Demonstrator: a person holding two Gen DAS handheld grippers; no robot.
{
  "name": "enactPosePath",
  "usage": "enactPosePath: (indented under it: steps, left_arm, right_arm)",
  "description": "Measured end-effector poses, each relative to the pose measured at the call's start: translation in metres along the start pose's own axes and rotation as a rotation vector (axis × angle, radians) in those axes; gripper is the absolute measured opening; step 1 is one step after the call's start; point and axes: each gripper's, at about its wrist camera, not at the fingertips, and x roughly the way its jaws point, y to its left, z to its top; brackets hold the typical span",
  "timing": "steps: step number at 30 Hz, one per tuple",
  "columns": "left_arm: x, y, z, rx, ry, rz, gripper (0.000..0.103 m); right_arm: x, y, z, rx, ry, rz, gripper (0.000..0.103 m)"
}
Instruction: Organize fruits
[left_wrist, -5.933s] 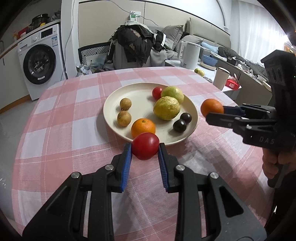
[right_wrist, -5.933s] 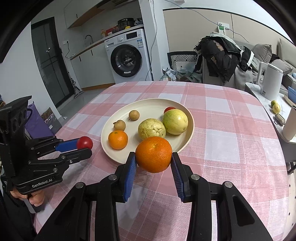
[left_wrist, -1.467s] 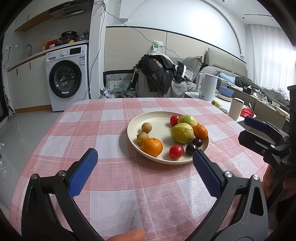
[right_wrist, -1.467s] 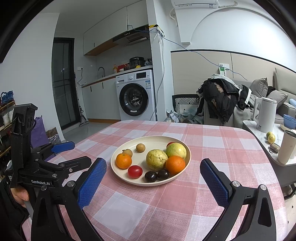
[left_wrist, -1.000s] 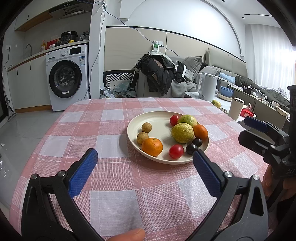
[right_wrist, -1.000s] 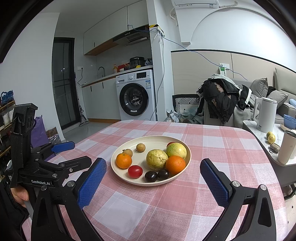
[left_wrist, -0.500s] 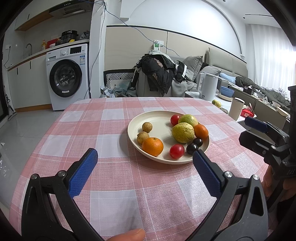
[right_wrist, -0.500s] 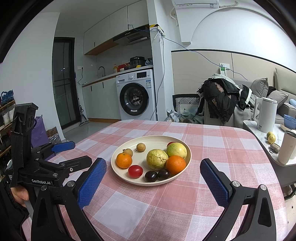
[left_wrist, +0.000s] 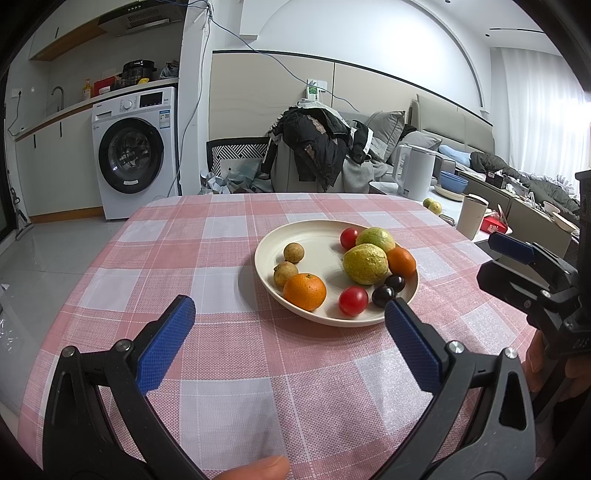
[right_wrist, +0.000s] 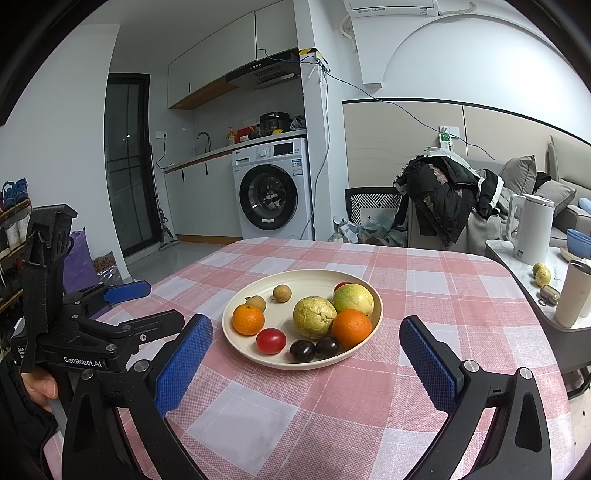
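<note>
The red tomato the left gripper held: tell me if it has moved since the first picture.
Yes. The tomato now lies on the plate, beside the dark plums; earlier it was short of the rim, between the left gripper's jaws.

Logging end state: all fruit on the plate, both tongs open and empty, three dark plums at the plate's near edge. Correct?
Not quite: there are two dark plums, not three, side by side at the near edge of the plate, as the right wrist view shows. The rest holds: all the fruit on the table is on the plate, and the left tongs and right tongs are open and empty.
</note>
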Motion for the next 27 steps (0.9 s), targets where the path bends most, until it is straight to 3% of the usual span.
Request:
enactPosePath:
  steps: [27]
  left_arm:
    - [0.0006,-0.0022,-0.0015,0.003,-0.003,-0.004,0.103]
  right_arm:
    - [0.0002,0.0003,0.0007,0.000,0.001,0.000,0.103]
